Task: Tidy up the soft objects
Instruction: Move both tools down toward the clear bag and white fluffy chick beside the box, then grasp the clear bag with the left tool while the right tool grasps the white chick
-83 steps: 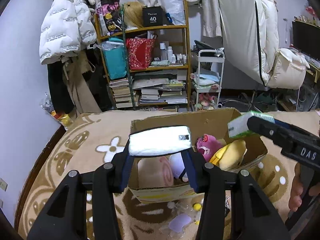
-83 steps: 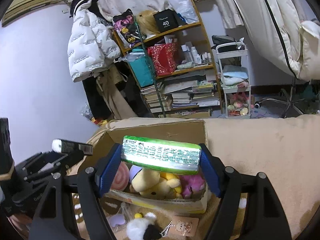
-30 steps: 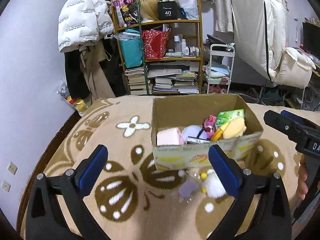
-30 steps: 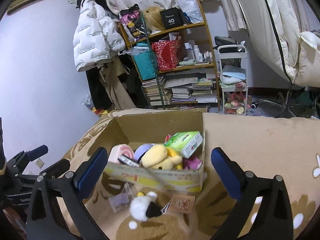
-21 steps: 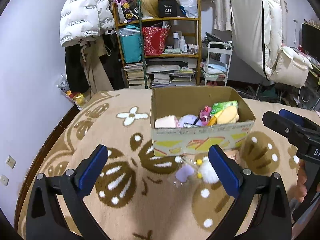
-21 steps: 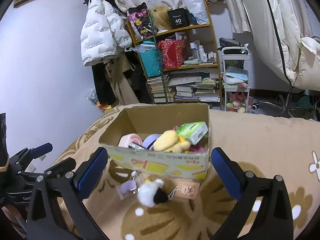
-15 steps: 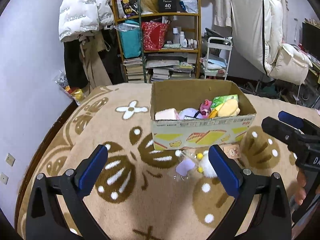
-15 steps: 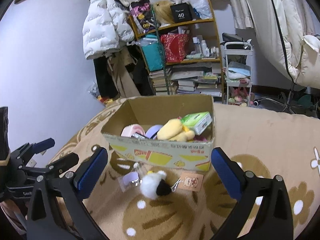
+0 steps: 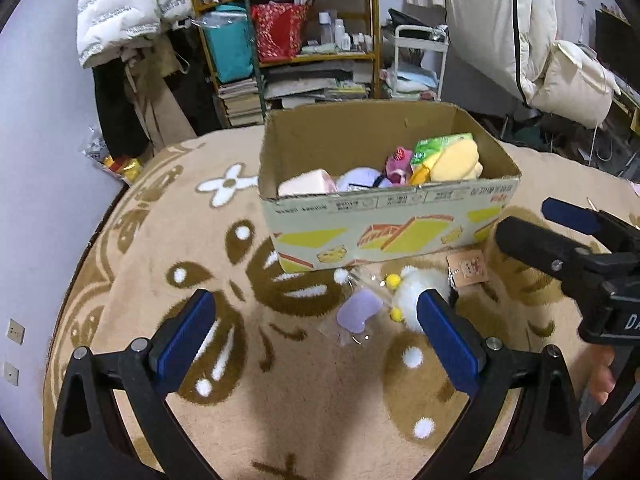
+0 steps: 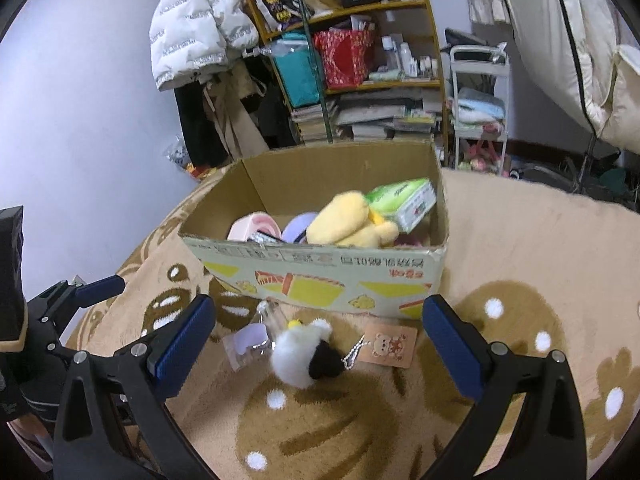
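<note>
Colours only:
- Cardboard box: brown kraft, near face printed with yellow blocks, red outlines, small red text.
- In the box: pink plush at left, lilac plush next to it, yellow plush middle, green-and-white tissue pack far right, magenta plush behind.
- Near the box on the blanket: white-and-black fluffy charm with yellow pompoms, pale purple piece in clear wrap, tan card tag with bear print.
- Blanket: beige, dark brown butterfly shapes with white dots, white flower at far left.
- Both gripper frames black, finger pads blue.
- Far background: white puffer jacket, teal bag, red bag.
</note>
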A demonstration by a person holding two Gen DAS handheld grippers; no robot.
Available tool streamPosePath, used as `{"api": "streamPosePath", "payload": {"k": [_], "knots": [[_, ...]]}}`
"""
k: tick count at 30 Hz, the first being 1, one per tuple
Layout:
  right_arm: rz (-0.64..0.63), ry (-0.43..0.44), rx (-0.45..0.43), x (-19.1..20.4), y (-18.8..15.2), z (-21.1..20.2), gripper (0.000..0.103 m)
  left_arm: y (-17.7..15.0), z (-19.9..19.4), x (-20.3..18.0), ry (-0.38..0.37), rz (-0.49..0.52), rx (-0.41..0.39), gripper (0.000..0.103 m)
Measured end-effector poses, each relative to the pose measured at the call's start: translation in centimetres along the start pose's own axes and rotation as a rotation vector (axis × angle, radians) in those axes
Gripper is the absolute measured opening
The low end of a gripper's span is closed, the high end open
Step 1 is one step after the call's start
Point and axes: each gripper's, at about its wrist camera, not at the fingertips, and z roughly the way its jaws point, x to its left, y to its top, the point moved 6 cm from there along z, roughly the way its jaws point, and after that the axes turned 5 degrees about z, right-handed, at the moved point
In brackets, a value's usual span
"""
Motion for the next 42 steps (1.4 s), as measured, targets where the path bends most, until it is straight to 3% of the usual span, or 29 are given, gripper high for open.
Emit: {"api": "streamPosePath", "payload": {"k": [25, 28, 34, 42], "knots": [[0.045, -0.002, 0.258, -1.5, -2.5, 7.9, 0.103, -2.1, 8.2, -0.8, -0.099, 0.045, 0.272, 0.100], [0.068, 0.011, 0.312, -1.7, -3.2, 9.0, 0.090, -2.4, 9.1, -0.6, -0.115, 0.037, 0.298, 0.100], [0.085, 0.042, 0.377, -1.8, -4.2, 10.6, 0.075, -2.9, 10.8, -1.0, -0.140, 0.051, 0.342, 0.100], [0.081, 0.038, 0.388, -1.9, -4.4, 11.1, 0.062, -3.4, 13.1, -1.1, -0.148, 0.050, 0.406, 0.100]]}}
